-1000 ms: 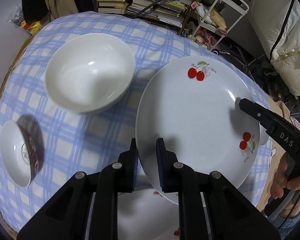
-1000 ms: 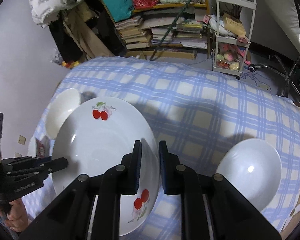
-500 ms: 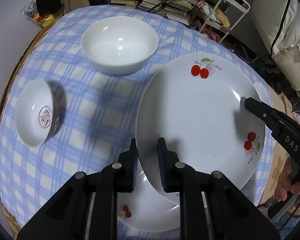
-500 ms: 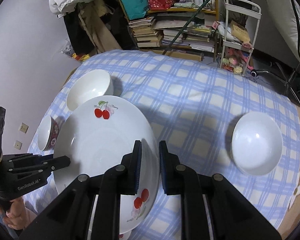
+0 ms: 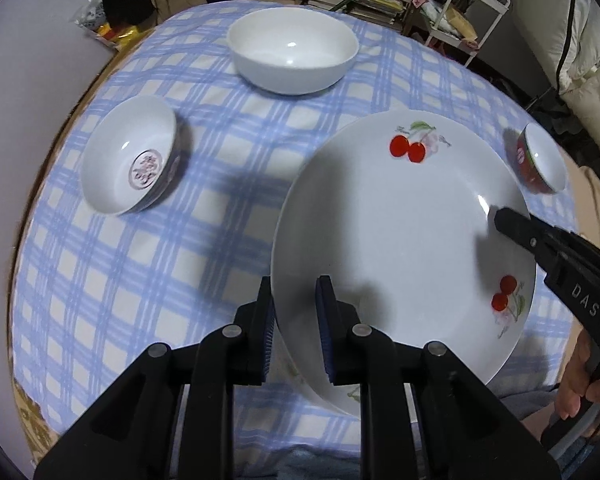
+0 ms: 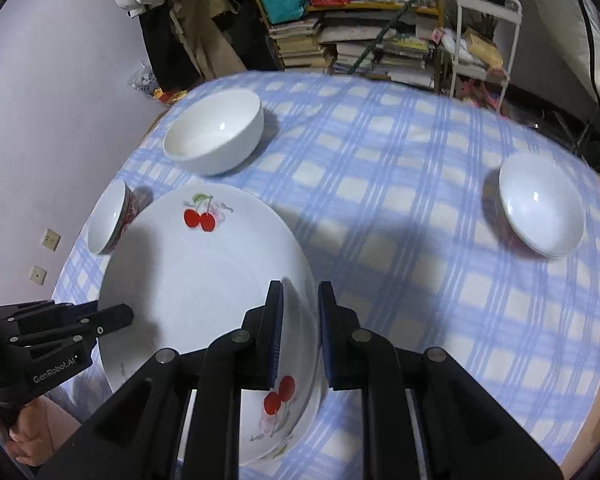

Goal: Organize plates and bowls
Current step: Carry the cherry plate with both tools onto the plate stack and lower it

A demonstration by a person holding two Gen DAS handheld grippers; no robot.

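Plate (image 5: 400, 232) rides above the desk (image 5: 140, 272), its rim pinched by our left gripper (image 5: 296, 332) and right gripper (image 6: 300, 332); next, we judge, comes lowering it onto the plate beneath.

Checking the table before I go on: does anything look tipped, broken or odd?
Nothing looks broken or spilled. The cherry plate is off the checked cloth, held by its rim between left gripper and right gripper. A second cherry plate lies under it. The bowls appear upright.
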